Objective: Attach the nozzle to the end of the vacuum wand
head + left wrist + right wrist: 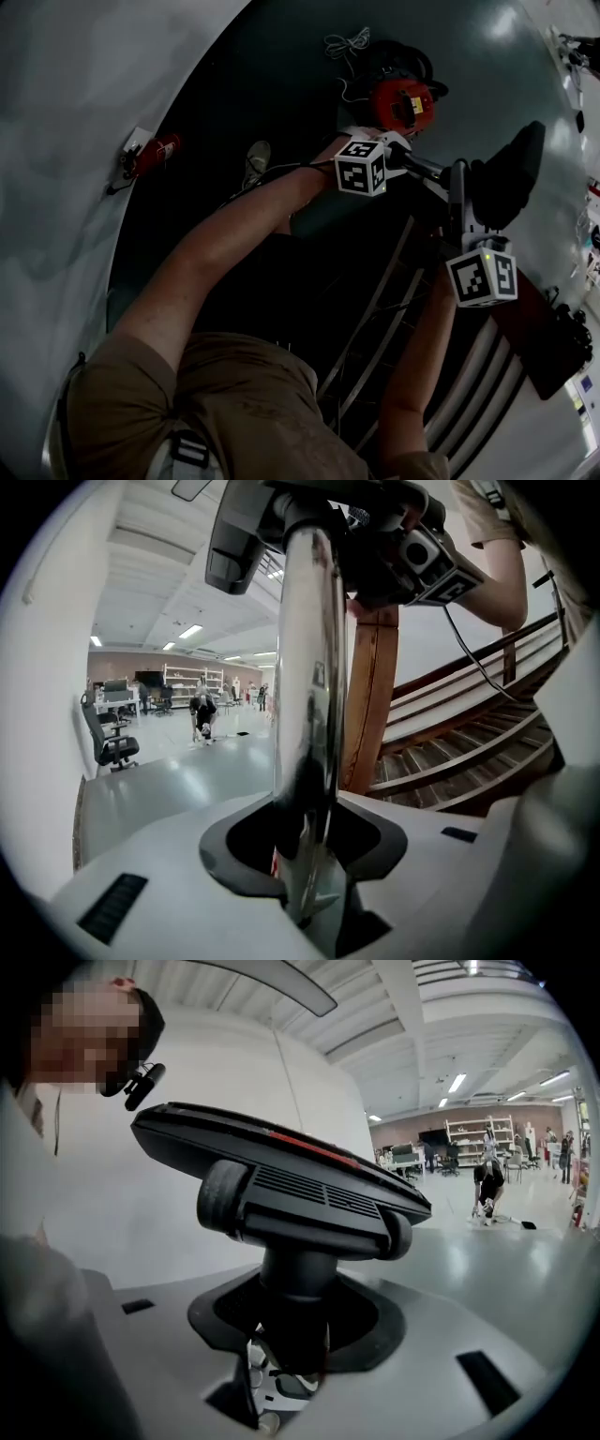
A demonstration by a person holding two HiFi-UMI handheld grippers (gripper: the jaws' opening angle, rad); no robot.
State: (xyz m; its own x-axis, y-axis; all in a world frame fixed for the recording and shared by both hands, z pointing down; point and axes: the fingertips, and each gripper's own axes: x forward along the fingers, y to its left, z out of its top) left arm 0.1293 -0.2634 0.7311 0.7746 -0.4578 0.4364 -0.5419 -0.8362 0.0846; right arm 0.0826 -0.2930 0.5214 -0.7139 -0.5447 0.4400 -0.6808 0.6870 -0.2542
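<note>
In the left gripper view the chrome vacuum wand runs upright through my left gripper, whose jaws are shut on it. Near the wand's top end sit the black nozzle and the right gripper's marker cube. In the right gripper view the wide black floor nozzle lies tilted above my right gripper, which is shut on its round neck. In the dark head view the left gripper holds the wand, and the right gripper holds the nozzle just to its right.
The red vacuum body and a white cable lie on the grey floor beyond the hands. A curved wooden staircase with rails is below me; its post stands behind the wand. A small red object lies left.
</note>
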